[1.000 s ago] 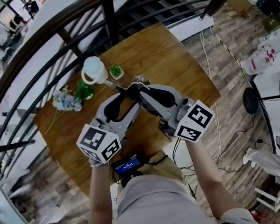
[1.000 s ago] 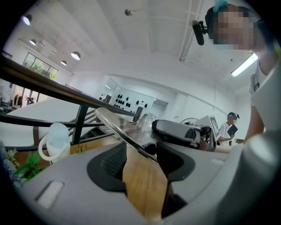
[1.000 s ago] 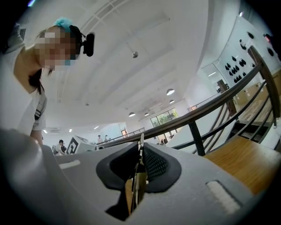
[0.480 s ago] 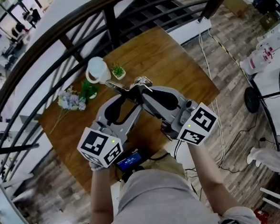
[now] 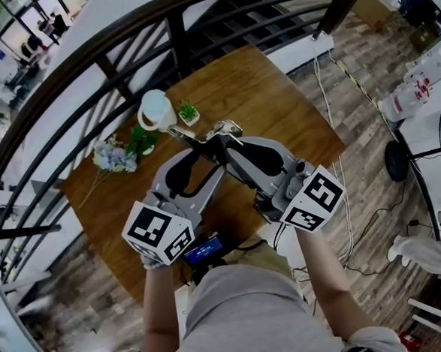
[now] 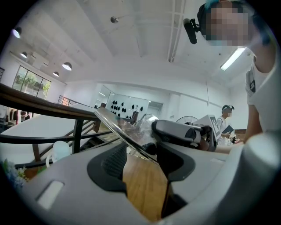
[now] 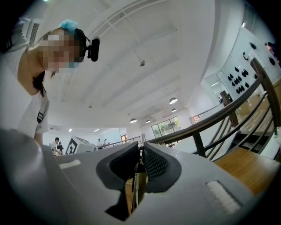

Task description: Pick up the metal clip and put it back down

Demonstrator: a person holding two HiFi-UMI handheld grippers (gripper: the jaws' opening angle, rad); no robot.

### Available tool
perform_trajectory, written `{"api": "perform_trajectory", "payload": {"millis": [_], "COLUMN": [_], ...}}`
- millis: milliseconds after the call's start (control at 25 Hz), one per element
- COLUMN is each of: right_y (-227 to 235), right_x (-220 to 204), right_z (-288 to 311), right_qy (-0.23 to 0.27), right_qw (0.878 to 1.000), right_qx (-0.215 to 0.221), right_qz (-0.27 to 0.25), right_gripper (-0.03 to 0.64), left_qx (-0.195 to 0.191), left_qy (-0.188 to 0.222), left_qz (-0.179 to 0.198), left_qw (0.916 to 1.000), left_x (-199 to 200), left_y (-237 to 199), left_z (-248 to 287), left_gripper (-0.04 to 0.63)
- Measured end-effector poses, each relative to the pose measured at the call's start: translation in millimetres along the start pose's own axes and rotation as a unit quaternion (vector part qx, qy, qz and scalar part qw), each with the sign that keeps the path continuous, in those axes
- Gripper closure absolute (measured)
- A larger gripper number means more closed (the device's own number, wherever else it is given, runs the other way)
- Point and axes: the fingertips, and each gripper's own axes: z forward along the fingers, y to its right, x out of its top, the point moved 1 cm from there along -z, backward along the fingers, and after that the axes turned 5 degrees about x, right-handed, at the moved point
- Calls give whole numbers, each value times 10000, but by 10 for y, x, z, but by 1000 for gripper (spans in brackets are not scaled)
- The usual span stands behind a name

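Observation:
The metal clip (image 5: 222, 128) is a shiny steel piece held in the air above the wooden table (image 5: 276, 107). My right gripper (image 5: 224, 141) is shut on it. In the right gripper view a thin metal edge (image 7: 136, 186) sits pinched between the dark pads of that gripper (image 7: 141, 154). My left gripper (image 5: 202, 146) meets it from the left with its jaws wide. In the left gripper view the clip's flat arm (image 6: 125, 134) slants across the gap of the left gripper (image 6: 140, 151). The pads do not visibly press on it.
On the table's far left stand a white mug (image 5: 154, 110), a small potted plant (image 5: 188, 111), a green vase (image 5: 137, 142) and pale flowers (image 5: 112, 158). A dark stair railing (image 5: 123, 73) curves behind the table. A small screen device (image 5: 203, 249) hangs at the person's waist.
Both grippers have risen a little together with the clip between them. The jaws of each stand as they did before.

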Motion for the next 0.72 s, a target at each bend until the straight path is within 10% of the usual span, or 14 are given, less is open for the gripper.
{"api": "perform_trajectory", "payload": {"millis": [720], "right_y": [155], "right_x": [-61], "right_z": [-1], "right_qy": [-84], "right_qw": [9998], "right_qx": [-54], "right_qz": [149], "right_gripper": [583], "left_qx": [44], "left_qy": [-103], "left_qz": [-101], "left_qw": [9999], "left_x": [-85], "left_y": [-68], "left_z": [124], "left_gripper": [376]}}
